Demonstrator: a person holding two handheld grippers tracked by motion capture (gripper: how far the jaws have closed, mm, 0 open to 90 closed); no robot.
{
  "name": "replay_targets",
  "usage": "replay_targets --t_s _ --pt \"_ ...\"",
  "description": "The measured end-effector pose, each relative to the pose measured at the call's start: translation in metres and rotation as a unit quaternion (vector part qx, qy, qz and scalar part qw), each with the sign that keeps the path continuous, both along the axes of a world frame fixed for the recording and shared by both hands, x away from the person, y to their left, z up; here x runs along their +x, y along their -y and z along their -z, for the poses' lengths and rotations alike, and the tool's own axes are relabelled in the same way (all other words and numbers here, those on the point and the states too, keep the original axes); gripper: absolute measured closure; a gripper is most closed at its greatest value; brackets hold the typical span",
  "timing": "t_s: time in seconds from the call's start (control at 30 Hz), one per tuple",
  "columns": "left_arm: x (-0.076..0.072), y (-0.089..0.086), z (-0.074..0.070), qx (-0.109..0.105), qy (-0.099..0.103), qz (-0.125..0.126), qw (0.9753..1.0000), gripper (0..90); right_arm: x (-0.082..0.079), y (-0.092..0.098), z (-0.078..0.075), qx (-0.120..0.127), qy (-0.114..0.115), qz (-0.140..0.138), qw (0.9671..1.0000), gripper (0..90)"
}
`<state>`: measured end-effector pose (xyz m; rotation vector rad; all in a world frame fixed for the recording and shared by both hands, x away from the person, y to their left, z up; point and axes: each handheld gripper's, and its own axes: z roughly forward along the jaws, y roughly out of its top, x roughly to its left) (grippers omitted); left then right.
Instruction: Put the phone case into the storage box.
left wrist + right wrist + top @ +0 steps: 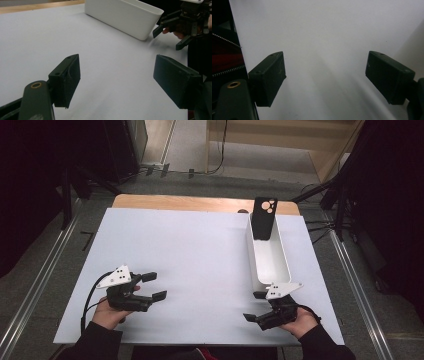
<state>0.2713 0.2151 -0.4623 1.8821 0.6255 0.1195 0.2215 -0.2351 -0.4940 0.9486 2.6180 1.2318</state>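
High view, left tool (154, 286) released over white worktop (190, 265), right tool (256, 306) released too, white bin (272, 262) just ahead of right tool, black phone case (263, 218) upright at bin's far end, beyond both tools.

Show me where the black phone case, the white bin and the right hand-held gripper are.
black phone case (263, 220), high view, middle of its back.
white bin (285, 260), high view, right rim.
right hand-held gripper (255, 306), high view, midway between its fingertips.
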Motion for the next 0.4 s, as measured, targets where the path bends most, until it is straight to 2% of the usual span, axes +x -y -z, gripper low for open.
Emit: replay_targets --t_s 0.2,0.4 --pt "0.0000 -0.0001 0.0000 -0.002 0.000 0.000 1.0000 21.4 -0.0007 0.0002 0.0014 -0.006 0.009 -0.003 0.9999 15.0" --pt "0.0003 0.0001 0.0001 -0.001 -0.002 0.003 1.0000 22.1 -0.0004 0.0003 0.0021 -0.010 0.009 -0.003 0.9999 15.0"
